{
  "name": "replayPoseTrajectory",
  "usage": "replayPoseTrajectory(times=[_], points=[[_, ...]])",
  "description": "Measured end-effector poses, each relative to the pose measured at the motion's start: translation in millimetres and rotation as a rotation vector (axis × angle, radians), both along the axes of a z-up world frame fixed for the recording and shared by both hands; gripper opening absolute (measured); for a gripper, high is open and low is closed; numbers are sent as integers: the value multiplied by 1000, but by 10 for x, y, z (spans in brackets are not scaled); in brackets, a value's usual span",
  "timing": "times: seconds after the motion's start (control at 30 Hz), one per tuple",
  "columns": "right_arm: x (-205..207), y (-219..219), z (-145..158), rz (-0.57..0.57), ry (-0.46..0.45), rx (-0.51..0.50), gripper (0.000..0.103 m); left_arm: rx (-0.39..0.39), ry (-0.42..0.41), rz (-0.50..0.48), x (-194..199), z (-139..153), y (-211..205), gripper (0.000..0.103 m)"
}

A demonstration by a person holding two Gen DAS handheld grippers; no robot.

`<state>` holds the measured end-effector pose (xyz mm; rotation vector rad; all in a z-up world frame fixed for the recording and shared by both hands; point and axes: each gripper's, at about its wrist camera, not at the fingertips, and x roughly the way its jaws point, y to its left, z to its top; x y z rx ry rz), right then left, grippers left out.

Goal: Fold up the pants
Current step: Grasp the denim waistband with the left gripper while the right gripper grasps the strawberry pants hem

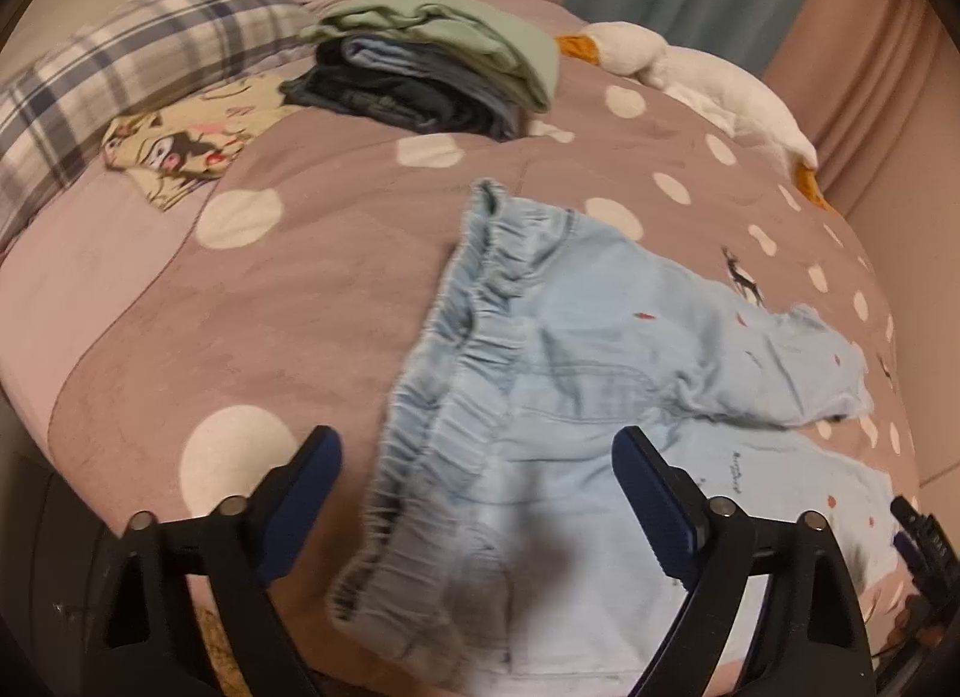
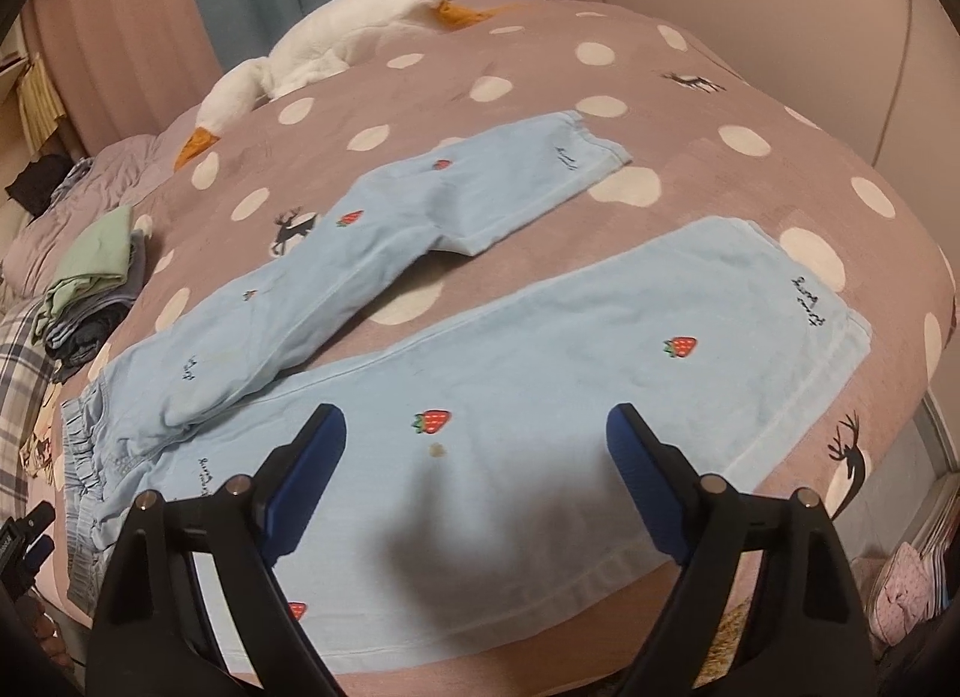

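Light blue pants (image 2: 540, 337) with strawberry embroidery lie spread on the bed's polka-dot cover (image 2: 720, 96). The near leg lies flat and straight; the far leg (image 2: 420, 205) is bent and creased. In the left wrist view the gathered elastic waistband (image 1: 456, 349) runs toward me and the legs (image 1: 720, 361) trail off to the right. My left gripper (image 1: 474, 445) hovers open over the waistband with nothing pinched. My right gripper (image 2: 475, 418) stands open above the near leg, just below a strawberry (image 2: 432, 421), and its pads are off the cloth.
A stack of folded clothes (image 1: 432, 66) with a green piece on top sits at the back of the bed. Beside it lie a plaid pillow (image 1: 120, 66) and a cartoon-print cloth (image 1: 180, 138). A white plush goose (image 2: 336, 36) lies along the far edge by the curtains.
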<state>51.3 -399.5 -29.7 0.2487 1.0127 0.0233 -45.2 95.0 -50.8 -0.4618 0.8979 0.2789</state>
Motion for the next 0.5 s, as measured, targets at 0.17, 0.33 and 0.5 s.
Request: replayPoseTrajectory(times=[0.17, 0.33, 0.5], points=[[50, -341, -114, -93, 40, 13, 81, 3, 48, 72, -97, -116, 187, 90], [27, -804, -210, -218, 78, 2, 79, -87, 100, 54, -127, -368, 214, 90], [-52, -1346, -368, -357, 130, -15, 79, -170, 119, 54, -110, -551, 226, 76]])
